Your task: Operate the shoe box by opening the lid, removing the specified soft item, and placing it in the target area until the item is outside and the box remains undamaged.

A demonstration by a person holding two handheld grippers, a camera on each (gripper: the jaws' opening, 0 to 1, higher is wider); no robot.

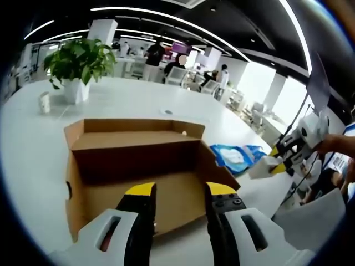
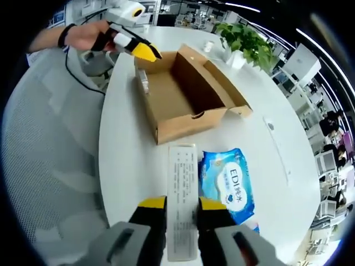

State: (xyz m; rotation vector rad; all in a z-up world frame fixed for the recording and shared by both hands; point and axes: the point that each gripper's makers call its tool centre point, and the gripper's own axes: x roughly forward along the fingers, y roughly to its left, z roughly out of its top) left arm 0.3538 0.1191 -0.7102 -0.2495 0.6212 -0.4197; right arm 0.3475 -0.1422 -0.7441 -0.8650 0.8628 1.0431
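Most of the job looks done: the shoe box [image 2: 186,94] lies open and empty, the blue soft pack [image 2: 230,185] beside it on the table [image 2: 125,166]. Right gripper [image 2: 182,213] clamps a paper slip [image 2: 182,194]; left gripper [image 1: 180,194] hangs apart.

Opposite close views over shared box [image 1: 138,166] (open)

My left tongs [image 1: 180,194] sit low at the near edge of the counter [image 1: 127,100], jaws parted with a gap between the yellow tips. My right tongs [image 2: 182,206] hover above the counter's right side, jaws clamped on a thin white strip [image 2: 182,188]. My left hand [image 2: 89,36] grips its handle.
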